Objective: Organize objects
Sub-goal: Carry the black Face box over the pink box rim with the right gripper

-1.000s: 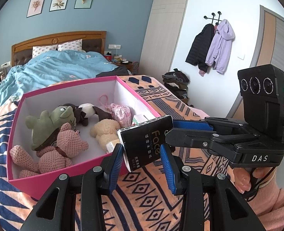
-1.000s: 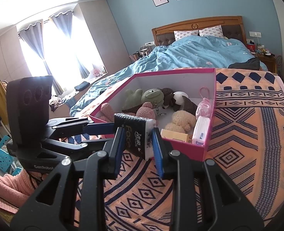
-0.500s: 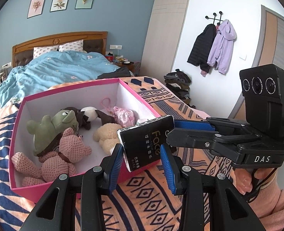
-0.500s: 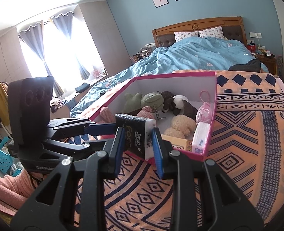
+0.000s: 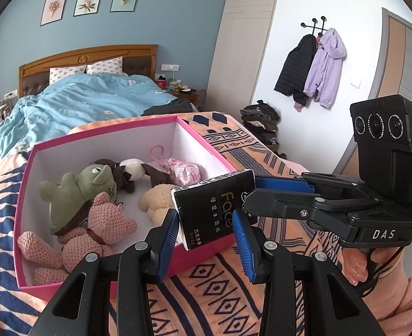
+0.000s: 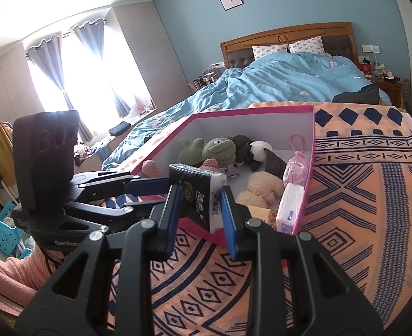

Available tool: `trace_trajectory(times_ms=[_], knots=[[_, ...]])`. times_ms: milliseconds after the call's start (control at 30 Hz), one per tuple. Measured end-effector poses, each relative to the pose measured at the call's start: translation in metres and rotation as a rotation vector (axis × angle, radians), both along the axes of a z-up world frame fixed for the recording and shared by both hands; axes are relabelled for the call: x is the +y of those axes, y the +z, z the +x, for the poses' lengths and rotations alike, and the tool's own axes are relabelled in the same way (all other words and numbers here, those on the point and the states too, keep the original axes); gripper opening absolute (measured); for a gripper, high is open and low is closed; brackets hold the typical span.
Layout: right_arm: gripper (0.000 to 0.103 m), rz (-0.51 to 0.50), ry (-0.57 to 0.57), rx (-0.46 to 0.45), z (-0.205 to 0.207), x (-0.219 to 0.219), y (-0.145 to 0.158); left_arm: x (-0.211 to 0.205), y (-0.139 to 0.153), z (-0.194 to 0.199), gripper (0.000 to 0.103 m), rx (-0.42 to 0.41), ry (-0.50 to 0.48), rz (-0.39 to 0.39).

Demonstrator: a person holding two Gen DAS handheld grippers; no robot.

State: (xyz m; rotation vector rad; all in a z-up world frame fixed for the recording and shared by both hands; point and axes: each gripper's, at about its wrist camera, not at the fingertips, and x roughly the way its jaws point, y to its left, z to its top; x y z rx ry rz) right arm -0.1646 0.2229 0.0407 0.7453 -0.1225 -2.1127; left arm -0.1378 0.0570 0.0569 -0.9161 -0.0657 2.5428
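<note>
Pink knitted bear (image 5: 91,232): lies at the left end of the box floor, partly under the green toy.
Green plush frog (image 5: 77,193): rests on the pink bear, head toward the box middle; also seen in the right wrist view (image 6: 206,148).
Brown and white plush (image 5: 133,172): lies behind the frog, toward the far wall of the box.
Cream plush (image 5: 157,200): near the front wall, just beside the black pack's corner.
Pink foil pouch (image 5: 183,170): with a pink loop, against the right inner wall.
White tissue pack (image 6: 289,207): stands in the near right corner of the box, with a tan carton (image 6: 259,214) just beside it.
Pink box (image 5: 24,179): open-topped, white inside, sits on the patterned orange blanket (image 5: 228,294) at the foot of the bed.
Black tissue pack (image 5: 215,210): marked "Face", held tilted in the air over the front rim of the box; its end face shows in the right wrist view (image 6: 199,196).
Left claw (image 5: 207,240): blue pads (image 5: 169,238) partly closed, one at each long side of the black pack; the left one touches the pack, contact at the right one cannot be told.
Right claw (image 6: 201,221): closed on the pack's far end, pads pressing both faces; it reaches in from the right in the left wrist view (image 5: 264,193).
Bed (image 5: 88,100): blue duvet, wooden headboard, behind the box.
Jackets (image 5: 312,67): one black, one lilac, hang on a wall hook at the right.
</note>
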Motion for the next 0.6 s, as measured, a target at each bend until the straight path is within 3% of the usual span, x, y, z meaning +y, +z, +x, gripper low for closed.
trace_trajectory(times_ms=[600], knots=[[0.032, -0.022, 0.004, -0.034, -0.015, -0.003, -0.002, -0.005, -0.003, -0.018, 0.039, -0.031, 0.016, 0.001]])
